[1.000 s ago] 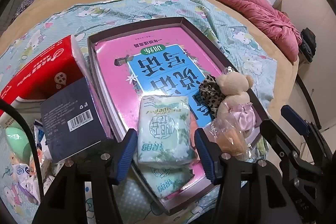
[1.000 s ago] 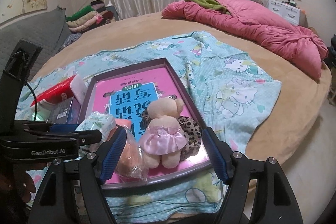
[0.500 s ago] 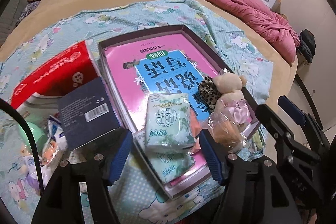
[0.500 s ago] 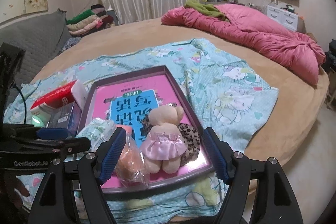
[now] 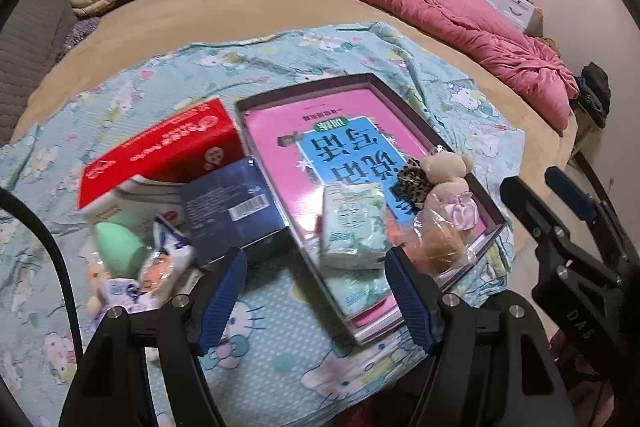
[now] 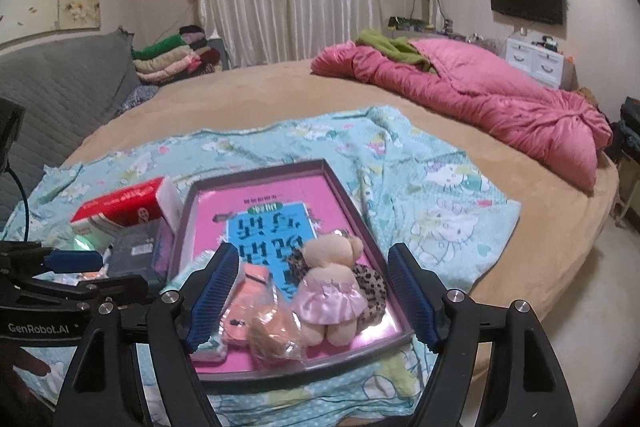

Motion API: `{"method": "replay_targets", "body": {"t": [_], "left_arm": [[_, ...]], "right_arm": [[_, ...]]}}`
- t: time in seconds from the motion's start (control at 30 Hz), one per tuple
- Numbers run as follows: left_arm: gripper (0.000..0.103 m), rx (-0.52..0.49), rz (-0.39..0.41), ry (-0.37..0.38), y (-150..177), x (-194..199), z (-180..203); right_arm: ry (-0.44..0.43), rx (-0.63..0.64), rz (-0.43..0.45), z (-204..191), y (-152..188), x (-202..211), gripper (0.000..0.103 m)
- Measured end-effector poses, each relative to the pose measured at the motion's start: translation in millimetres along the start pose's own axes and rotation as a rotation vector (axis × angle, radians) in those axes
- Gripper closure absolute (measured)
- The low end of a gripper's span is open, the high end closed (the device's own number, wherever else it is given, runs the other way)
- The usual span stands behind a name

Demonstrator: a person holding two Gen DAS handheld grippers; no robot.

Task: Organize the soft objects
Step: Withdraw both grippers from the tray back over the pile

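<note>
Bed (image 5: 224, 3): tray (image 5: 400, 99), two tissue packs (image 5: 352, 227), one bear (image 5: 448, 179).

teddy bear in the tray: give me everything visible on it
The teddy bear is a small beige plush in a shiny pink satin skirt, back to the right wrist camera, so its face is hidden. It sits roughly upright at the near right corner of the purple tray, on the pink book cover. A leopard-print fabric piece touches its right side, and a clear bag holding something orange-brown presses against its left. Neither gripper touches it.
</note>
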State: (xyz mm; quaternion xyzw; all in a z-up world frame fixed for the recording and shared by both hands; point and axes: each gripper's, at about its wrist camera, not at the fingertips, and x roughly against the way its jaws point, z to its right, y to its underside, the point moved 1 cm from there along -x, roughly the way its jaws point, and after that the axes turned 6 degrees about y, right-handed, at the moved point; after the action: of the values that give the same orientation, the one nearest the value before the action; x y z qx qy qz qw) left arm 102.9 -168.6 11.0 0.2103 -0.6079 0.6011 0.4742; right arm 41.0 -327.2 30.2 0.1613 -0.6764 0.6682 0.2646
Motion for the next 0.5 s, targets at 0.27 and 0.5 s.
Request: {"method": "replay_targets", "body": {"t": [0.27,0.5], "left_arm": [[0.027,0.019,0.036,-0.013,7,27,-11],[0.024,0.036,0.071,-0.015,9,47,-20]], "right_arm": [[-0.007,0.038,0.05,-17,-12,25,0.023],[-0.015,0.045,0.096,-26,-27,47,0.023]]}}
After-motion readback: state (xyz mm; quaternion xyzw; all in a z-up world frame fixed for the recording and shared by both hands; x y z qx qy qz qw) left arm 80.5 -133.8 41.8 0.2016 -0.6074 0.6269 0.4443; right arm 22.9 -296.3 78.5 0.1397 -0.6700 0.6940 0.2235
